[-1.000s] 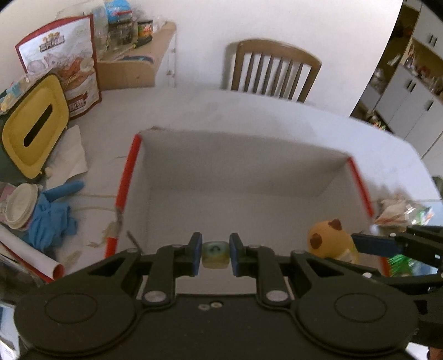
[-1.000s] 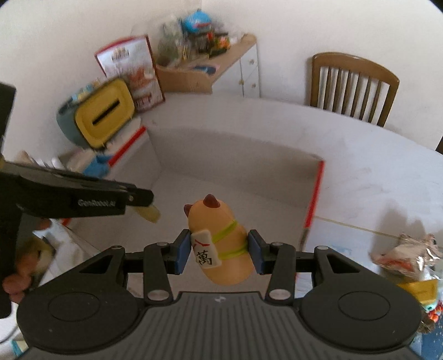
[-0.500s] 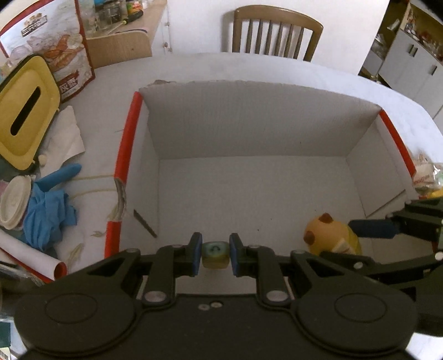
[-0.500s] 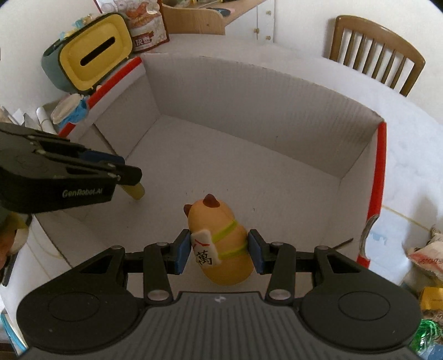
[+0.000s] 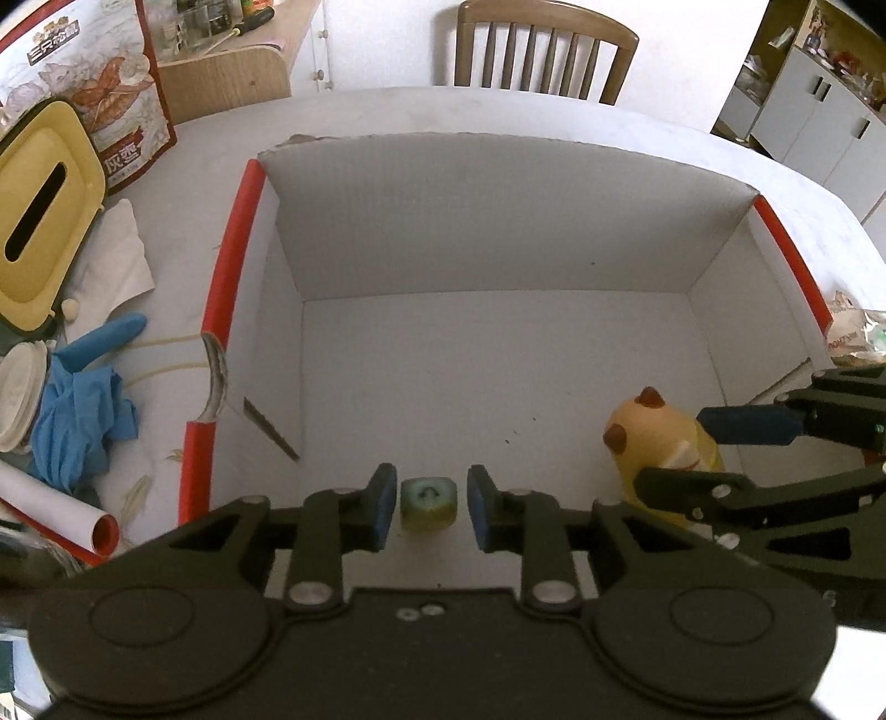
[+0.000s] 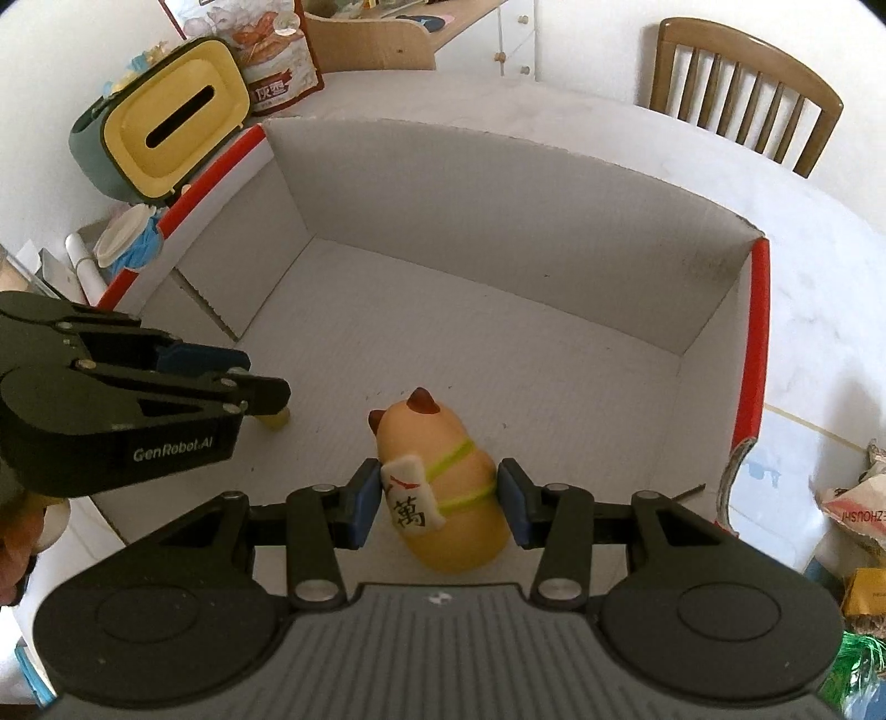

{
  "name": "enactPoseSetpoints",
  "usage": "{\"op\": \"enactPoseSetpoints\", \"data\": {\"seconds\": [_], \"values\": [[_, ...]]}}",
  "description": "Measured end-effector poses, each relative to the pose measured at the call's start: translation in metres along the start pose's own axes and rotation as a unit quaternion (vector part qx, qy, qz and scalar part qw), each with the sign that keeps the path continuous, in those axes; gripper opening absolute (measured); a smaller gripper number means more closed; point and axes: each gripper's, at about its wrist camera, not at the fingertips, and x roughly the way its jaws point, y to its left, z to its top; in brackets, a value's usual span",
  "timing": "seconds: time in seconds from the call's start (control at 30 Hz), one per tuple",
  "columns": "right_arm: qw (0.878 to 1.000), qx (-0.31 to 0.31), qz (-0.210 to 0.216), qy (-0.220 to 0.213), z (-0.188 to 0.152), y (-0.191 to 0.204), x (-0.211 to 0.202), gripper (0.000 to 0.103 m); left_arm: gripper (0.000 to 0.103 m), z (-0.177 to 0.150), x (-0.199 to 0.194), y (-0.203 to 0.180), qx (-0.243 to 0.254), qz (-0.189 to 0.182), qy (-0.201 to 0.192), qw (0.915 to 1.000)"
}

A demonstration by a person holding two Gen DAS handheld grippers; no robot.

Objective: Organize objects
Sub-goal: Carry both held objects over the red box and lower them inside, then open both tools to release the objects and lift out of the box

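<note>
Green and small, the cube (image 5: 427, 503) sits on the box (image 5: 498, 232) floor between the left gripper (image 5: 427, 507) pads, a slight gap on each side: released. Beside it the cat figurine (image 6: 440, 487) stands upright between the right gripper (image 6: 440, 501), whose pads look slightly parted; both tools must lift straight up.

Off to my left on the tabletop (image 5: 387, 111) I see a yellow tissue box (image 5: 39, 205), a blue glove (image 5: 83, 404) and a snack bag (image 5: 105, 83); a wooden chair (image 5: 542, 50) stands beyond.
</note>
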Motion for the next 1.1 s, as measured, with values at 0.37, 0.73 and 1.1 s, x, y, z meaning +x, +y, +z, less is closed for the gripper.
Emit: {"op": "enactPoseSetpoints", "data": {"seconds": [0.37,0.73,1.1], "values": [[1.0,0.009,0.001,-0.025,-0.002,-0.001,-0.023,0.054,0.034,-0.004,-0.016,-0.004,0.004,0.0,-0.017,0.9999],[0.997,0.023,0.006,-0.068,-0.021,-0.006,-0.063,0.061,0.066,-0.011,-0.053,-0.014,0.0,0.001,-0.07,0.9976],[0.993,0.036,0.009,-0.112,-0.046,-0.006,-0.107,0.066,0.078,-0.021,-0.092,-0.026,0.003,-0.015,-0.106,0.9943]]}}
